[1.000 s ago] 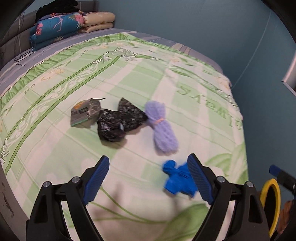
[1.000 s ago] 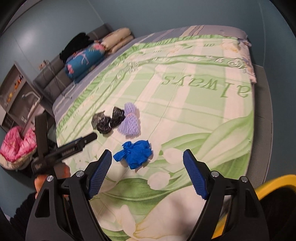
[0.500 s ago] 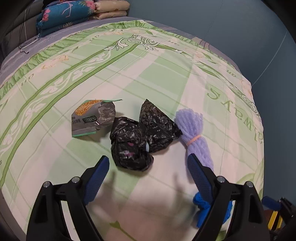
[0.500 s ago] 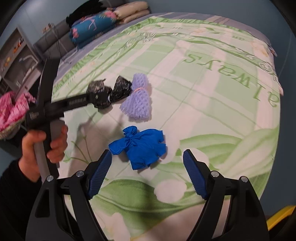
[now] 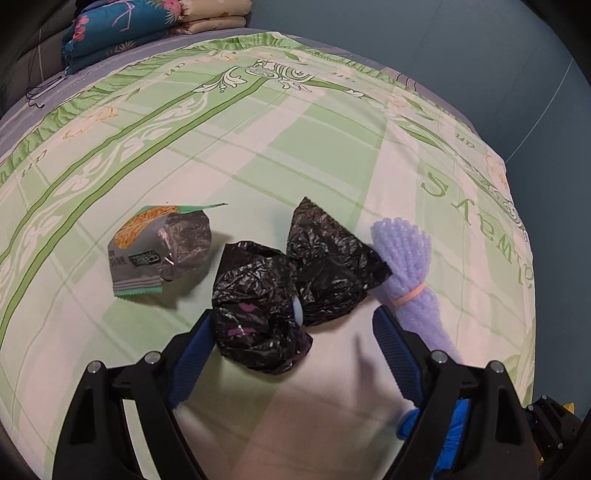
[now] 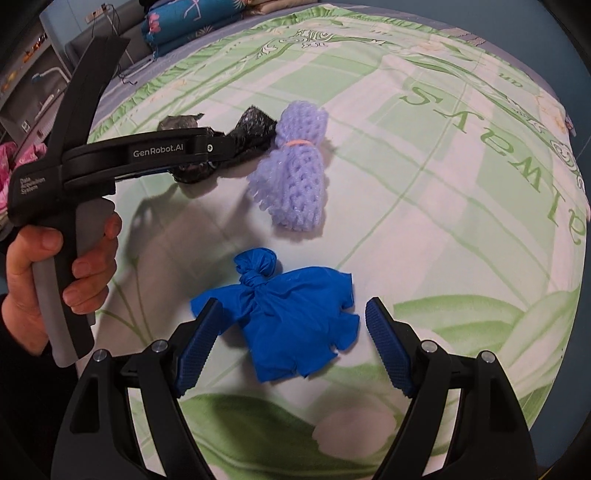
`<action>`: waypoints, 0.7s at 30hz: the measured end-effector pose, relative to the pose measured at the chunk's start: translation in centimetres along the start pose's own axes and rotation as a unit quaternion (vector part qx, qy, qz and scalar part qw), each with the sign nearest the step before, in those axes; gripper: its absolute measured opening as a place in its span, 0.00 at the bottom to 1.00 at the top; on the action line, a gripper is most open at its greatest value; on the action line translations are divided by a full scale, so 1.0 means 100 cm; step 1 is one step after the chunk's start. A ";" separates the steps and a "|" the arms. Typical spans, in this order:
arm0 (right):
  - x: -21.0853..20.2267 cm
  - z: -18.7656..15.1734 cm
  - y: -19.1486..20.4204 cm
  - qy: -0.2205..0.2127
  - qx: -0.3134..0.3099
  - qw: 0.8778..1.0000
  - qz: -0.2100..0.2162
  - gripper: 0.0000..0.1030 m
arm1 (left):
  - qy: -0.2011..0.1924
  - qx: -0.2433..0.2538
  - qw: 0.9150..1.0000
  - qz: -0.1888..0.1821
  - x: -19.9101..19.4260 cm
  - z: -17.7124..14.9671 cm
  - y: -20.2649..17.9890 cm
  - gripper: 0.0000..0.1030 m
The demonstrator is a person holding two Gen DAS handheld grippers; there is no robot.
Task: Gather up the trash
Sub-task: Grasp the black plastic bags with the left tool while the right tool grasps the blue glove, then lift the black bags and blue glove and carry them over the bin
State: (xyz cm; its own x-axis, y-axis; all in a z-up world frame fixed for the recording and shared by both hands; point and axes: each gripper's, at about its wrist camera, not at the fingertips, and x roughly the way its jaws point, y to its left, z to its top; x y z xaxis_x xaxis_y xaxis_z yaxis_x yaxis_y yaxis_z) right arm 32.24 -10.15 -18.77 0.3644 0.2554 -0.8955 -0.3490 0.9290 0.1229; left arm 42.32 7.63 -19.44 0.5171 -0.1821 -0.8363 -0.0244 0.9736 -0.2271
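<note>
Trash count: four bits on the bedspread (image 5: 303, 122). One snack wrapper (image 5: 159, 251), one black plastic bag (image 5: 291, 291) (two crinkly lobes, looks knotted in the middle), one purple foam net (image 6: 293, 173) with a rubber band round it, one blue knotted bag (image 6: 288, 317).
Row order: in your left view it goes wrapper, black bag, purple net from left to right. The black bag touches the net, the wrapper sits just beside the bag but apart from it.
Left gripper (image 5: 291, 354): fingers spread wide, nothing clamped. The near lobe of the black bag sits between the tips, right up against your left-side pad; can't tell if it's actually touching.
Right gripper (image 6: 293, 341): also wide, gripping nothing. The blue knotted bag lies between the pads with a gap on both sides.
Your hand (image 6: 55, 273): one in view, wrapped round the left gripper's handle in the right camera.
Pillows: a stack at the head of the bed (image 5: 147, 29), can't count them cleanly.
Changed since a second ago: both grippers have come down and closer. The black bag was well ahead of your left fingers, now it's in between them. The blue bag was ahead of the right tips, now it's framed by them. Finger spread looks about the same on both.
</note>
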 end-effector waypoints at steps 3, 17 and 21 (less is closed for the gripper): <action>0.005 0.000 0.000 0.004 -0.004 1.000 -0.006 0.73 | 0.003 0.013 1.000 0.000 0.006 0.000 -0.006 0.74; 0.020 0.001 0.006 0.021 -0.017 1.000 -0.012 0.45 | 0.018 0.026 0.999 0.008 0.026 0.004 -0.012 0.36; 0.018 0.002 0.012 0.017 -0.030 0.999 -0.017 0.30 | 0.014 0.018 1.000 0.004 0.023 0.003 -0.008 0.28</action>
State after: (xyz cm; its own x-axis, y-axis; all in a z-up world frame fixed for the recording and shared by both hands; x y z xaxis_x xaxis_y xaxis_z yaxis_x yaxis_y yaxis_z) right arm 32.62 -8.57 -20.16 0.3470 0.2139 -0.9131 -0.3890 0.9188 0.0674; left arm 43.78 6.53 -21.01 0.4926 -0.1785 -0.8517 0.0036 0.9791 -0.2031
